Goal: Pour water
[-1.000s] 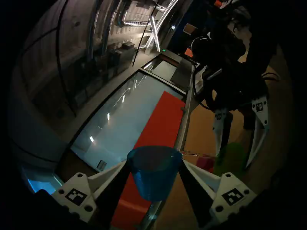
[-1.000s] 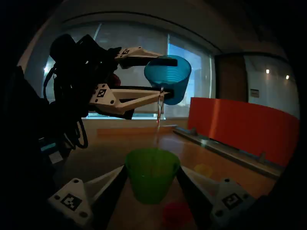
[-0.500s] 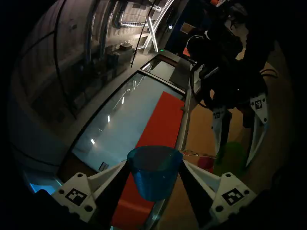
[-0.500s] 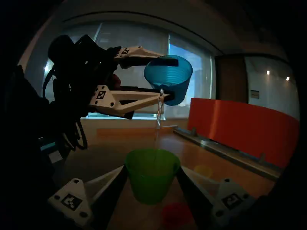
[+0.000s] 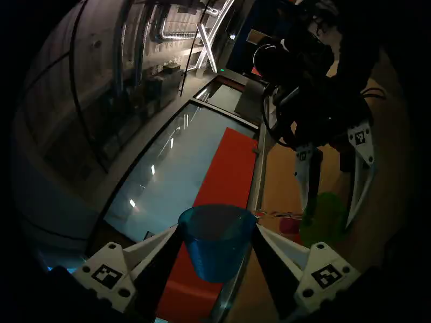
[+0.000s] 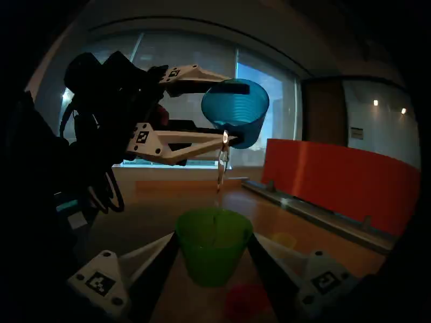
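The left gripper clenches a tipped blue cup; water trickles to the green cup at six o'clock, grasped by the right gripper.

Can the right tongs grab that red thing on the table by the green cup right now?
Probably not: the right tongs are shut on the green cup, which is catching water from the blue cup. The red thing lies just beneath.

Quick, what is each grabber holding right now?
Left gripper: shut on the blue cup, which is tipped and pouring water.
Right gripper: shut on the green cup, upright under the stream.
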The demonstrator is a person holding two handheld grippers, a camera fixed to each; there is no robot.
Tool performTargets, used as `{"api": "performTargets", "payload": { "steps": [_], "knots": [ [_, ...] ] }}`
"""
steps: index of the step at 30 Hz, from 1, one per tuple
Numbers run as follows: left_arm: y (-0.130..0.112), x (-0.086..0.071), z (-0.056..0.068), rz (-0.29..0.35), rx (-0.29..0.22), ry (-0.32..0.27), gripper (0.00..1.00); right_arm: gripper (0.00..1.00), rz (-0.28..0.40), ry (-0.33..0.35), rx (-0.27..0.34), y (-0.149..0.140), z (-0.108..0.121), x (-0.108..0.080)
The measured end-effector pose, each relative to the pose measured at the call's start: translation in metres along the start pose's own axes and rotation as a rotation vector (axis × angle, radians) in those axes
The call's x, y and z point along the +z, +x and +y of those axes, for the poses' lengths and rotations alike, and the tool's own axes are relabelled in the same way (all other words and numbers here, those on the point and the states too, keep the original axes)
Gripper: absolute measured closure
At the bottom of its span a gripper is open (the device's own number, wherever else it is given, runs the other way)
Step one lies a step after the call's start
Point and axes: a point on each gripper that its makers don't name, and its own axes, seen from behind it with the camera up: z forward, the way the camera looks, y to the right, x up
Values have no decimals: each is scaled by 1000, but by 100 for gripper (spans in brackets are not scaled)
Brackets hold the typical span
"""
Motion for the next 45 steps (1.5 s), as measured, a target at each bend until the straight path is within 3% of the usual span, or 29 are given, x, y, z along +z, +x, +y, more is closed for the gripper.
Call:
{"api": "performTargets", "payload": {
  "steps": [45],
  "knots": [
    [10, -4, 0, 9, 118, 18, 15, 10, 7, -7, -5, -1, 1, -6]
  ]
}}
